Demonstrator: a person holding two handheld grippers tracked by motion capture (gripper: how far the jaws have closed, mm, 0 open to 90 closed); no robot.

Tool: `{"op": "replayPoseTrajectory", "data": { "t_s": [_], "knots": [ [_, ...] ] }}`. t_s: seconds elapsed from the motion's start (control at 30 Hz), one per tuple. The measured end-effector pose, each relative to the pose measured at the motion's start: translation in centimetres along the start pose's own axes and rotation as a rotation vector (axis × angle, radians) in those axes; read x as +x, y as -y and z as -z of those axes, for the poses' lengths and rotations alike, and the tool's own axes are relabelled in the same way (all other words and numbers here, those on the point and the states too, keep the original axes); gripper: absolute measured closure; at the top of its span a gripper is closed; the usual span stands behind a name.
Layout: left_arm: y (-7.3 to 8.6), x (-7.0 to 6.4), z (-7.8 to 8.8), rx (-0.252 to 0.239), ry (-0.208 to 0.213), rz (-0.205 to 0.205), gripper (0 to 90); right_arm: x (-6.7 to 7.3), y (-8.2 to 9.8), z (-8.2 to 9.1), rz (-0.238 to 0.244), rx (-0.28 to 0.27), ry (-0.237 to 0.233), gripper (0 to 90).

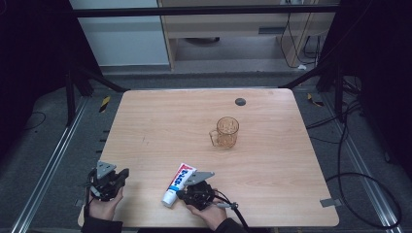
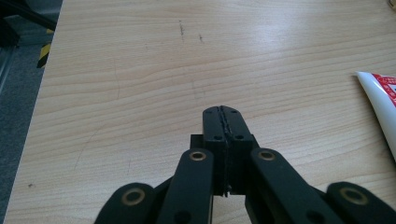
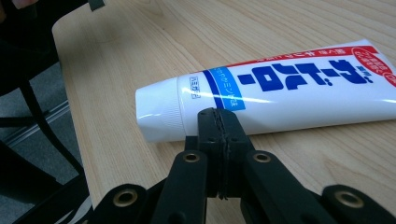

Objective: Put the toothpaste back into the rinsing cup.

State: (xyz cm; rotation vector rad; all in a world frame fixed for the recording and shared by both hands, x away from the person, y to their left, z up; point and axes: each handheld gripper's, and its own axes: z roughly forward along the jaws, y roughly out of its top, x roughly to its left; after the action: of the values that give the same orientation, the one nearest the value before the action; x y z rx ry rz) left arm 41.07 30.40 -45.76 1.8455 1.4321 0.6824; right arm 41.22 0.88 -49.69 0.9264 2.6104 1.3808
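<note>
1. At the lower left of the high view we see the left gripper point(image 1: 108, 180); its own view shows the jaws pressed together on nothing, over bare table point(image 2: 140, 70).
2. Lower centre, the toothpaste tube point(image 1: 178, 183) lies flat, cap toward the bottom edge.
3. Just right of it, the right gripper point(image 1: 197, 190) has its jaws fully closed and empty, tips close beside the tube near its cap.
4. Upper right of centre stands an amber mug point(image 1: 226, 132).

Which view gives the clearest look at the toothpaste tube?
The right gripper view: the toothpaste tube lies large across it, white cap and blue lettering plain, just beyond the shut right gripper. The high view shows the tube small, near the table's front edge. The left gripper view catches one end at its right edge.
</note>
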Motion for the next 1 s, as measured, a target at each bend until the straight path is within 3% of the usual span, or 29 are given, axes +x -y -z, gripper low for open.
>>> {"op": "replayPoseTrajectory", "data": {
  "t_s": [0.13, 0.3, 0.43, 0.6, 0.7, 1.0],
  "knots": [
    [-0.1, 0.0, 0.1, -0.004, 0.002, 0.000, 88.8, 0.0, 0.0, 0.2, 0.000, -0.002, 0.000, 88.1],
    [-0.3, -0.1, 0.3, -0.014, 0.008, 0.000, 88.3, -1.2, -0.5, 2.7, -0.007, -0.060, 0.047, 86.2],
    [-0.7, -0.2, 0.4, -0.015, 0.017, -0.006, 87.1, -3.5, -0.3, 5.9, -0.039, -0.121, 0.136, 82.6],
    [-1.4, -0.7, 0.4, 0.000, 0.054, -0.018, 82.1, -6.7, 1.1, 10.4, -0.089, -0.187, 0.286, 70.7],
    [-1.9, -1.0, 0.4, 0.004, 0.081, -0.028, 77.6, -8.4, 2.1, 12.9, -0.104, -0.206, 0.382, 61.5],
    [-4.0, -2.1, 0.4, 0.039, 0.140, -0.083, 59.5, -11.5, 4.0, 17.7, -0.159, -0.223, 0.557, 45.3]
  ]
}}
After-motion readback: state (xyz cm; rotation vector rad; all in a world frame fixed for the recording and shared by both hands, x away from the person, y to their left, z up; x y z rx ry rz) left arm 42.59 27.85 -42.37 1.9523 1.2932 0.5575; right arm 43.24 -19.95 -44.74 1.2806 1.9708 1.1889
